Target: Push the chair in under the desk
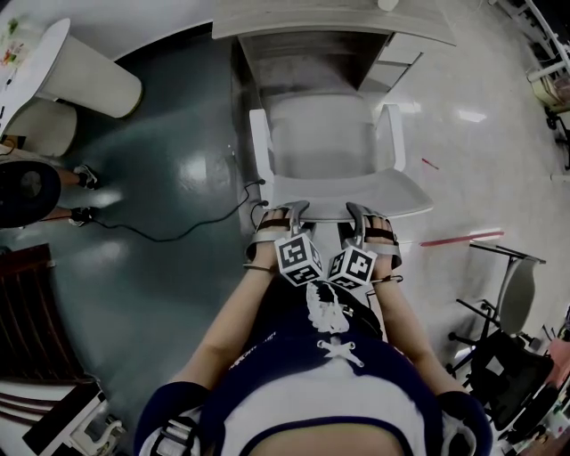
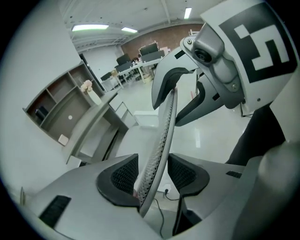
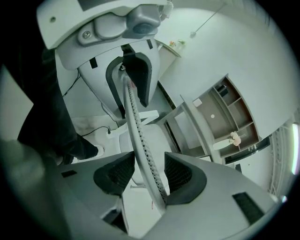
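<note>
Both pairs of jaws stand open, astride the top rim of the backrest (image 2: 161, 140). In the left gripper view we see the left gripper (image 2: 154, 176) with that thin rim running up between its pads (image 2: 123, 176), close to one and clear of the other. In the right gripper view the right gripper (image 3: 149, 174) straddles the same rim, and neither pad presses on it. The pads are black and finely ribbed, set in smooth grey shells. The rim is pale, curved and dotted with small holes.

In the head view the chair (image 1: 329, 142) sits at the centre of the frame. It is white, with a squarish seat and two upright armrests (image 1: 260, 142). It faces the counter (image 1: 329, 18) at the top edge, and its whole seat shows in front of the dark knee space. Pale drawers (image 1: 396, 53) stand at the right of that gap.

A black cable (image 1: 178, 233) snakes across the glossy floor (image 1: 178, 160) from the left and ends just beside the chair's left rear corner. Red tape (image 1: 459, 239) marks the lighter floor to the right. A black office chair (image 1: 499, 356) stands at lower right, well apart. Someone's shoes (image 1: 86, 176) show at the left edge.
</note>
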Demonstrator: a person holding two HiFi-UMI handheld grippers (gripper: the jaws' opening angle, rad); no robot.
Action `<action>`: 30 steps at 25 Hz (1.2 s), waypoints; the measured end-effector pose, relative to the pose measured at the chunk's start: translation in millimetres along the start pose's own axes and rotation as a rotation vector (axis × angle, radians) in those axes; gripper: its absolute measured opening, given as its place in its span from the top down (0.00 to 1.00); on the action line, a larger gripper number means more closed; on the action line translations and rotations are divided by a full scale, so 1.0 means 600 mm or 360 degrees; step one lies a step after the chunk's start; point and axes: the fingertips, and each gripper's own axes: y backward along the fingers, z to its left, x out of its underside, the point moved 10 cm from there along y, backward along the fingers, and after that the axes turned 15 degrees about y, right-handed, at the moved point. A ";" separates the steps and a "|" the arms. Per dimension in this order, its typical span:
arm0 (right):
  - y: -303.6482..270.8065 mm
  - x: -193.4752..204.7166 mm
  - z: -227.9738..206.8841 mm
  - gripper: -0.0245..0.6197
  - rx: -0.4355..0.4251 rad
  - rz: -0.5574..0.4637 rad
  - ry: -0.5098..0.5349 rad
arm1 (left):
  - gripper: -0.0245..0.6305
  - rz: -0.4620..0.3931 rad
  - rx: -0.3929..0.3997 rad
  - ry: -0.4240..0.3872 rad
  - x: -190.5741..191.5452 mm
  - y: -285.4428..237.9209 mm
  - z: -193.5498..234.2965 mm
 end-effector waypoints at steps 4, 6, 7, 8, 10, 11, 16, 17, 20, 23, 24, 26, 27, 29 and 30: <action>-0.007 0.009 -0.001 0.68 -0.0006 -0.0033 0.0043 | 0.65 0.0006 0.0047 0.0052 -0.001 -0.002 0.009; -0.013 0.011 -0.001 0.68 -0.0011 -0.0041 0.0066 | 0.65 0.0015 0.0073 0.0055 -0.002 -0.005 0.011; -0.015 0.010 -0.002 0.68 -0.0014 -0.0042 0.0072 | 0.65 0.0020 0.0085 0.0054 -0.002 -0.006 0.012; -0.017 0.009 -0.004 0.68 -0.0015 -0.0042 0.0076 | 0.65 0.0024 0.0092 0.0055 -0.001 -0.007 0.014; -0.017 0.008 -0.010 0.68 -0.0020 -0.0043 0.0081 | 0.65 0.0024 0.0097 0.0059 -0.002 -0.009 0.017; -0.019 0.008 -0.012 0.68 -0.0025 -0.0042 0.0083 | 0.65 0.0020 0.0095 0.0059 -0.002 -0.009 0.018; -0.032 0.001 -0.034 0.68 -0.0034 -0.0034 0.0070 | 0.65 0.0016 0.0088 0.0063 -0.008 -0.016 0.043; -0.035 -0.001 -0.039 0.68 -0.0037 -0.0029 0.0066 | 0.65 0.0017 0.0089 0.0062 -0.009 -0.018 0.048; -0.050 0.000 -0.053 0.68 -0.0028 -0.0012 0.0067 | 0.65 0.0006 0.0074 0.0051 -0.013 -0.025 0.066; -0.065 -0.002 -0.068 0.68 -0.0022 -0.0006 0.0061 | 0.65 0.0012 0.0090 0.0056 -0.017 -0.034 0.086; -0.069 -0.003 -0.071 0.68 -0.0020 -0.0003 0.0059 | 0.65 0.0016 0.0103 0.0058 -0.018 -0.037 0.092; -0.077 -0.006 -0.080 0.68 -0.0018 0.0007 0.0060 | 0.65 0.0020 0.0116 0.0059 -0.019 -0.042 0.105; -0.081 -0.008 -0.085 0.68 -0.0019 0.0011 0.0061 | 0.65 0.0019 0.0116 0.0059 -0.019 -0.044 0.111; -0.090 -0.010 -0.095 0.68 -0.0020 0.0018 0.0061 | 0.65 0.0015 0.0113 0.0059 -0.021 -0.047 0.123; -0.093 -0.010 -0.100 0.68 -0.0019 0.0021 0.0061 | 0.65 0.0013 0.0113 0.0058 -0.023 -0.048 0.127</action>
